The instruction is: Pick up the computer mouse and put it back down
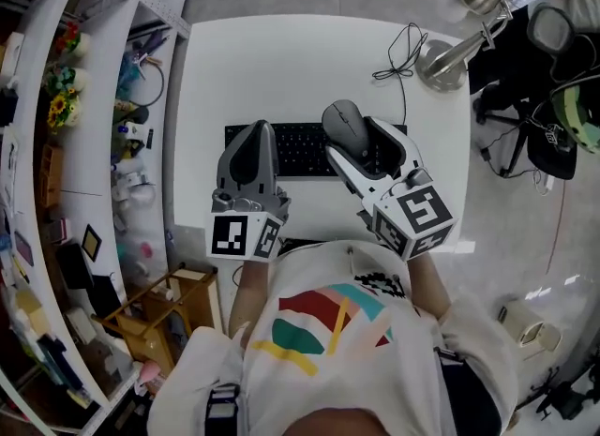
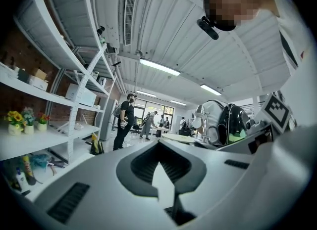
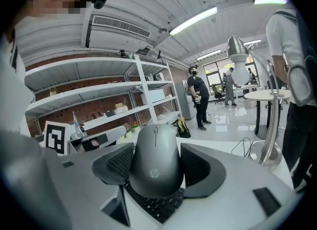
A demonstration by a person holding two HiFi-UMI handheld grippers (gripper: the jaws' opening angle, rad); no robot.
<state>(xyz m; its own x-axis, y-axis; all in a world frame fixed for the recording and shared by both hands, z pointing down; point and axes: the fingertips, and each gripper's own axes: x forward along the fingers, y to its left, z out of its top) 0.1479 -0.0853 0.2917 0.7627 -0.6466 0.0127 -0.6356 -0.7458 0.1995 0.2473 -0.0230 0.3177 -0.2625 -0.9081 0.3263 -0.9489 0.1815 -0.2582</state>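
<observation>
A grey computer mouse [image 1: 343, 126] is held above the black keyboard [image 1: 302, 149], clamped between the jaws of my right gripper [image 1: 354, 140]. In the right gripper view the mouse [image 3: 155, 161] fills the gap between the two dark pads [image 3: 202, 169], with keyboard keys [image 3: 153, 207] below it. My left gripper [image 1: 250, 150] hovers over the keyboard's left end, its jaws together and nothing between them. The left gripper view looks up across the room, its jaws [image 2: 161, 167] shut.
A silver desk lamp [image 1: 459, 36] stands at the white table's [image 1: 244, 59] far right corner, its black cable [image 1: 401, 54] trailing across the top. White shelving [image 1: 56, 143] with small items runs along the left. A wooden stool [image 1: 164, 308] sits near left.
</observation>
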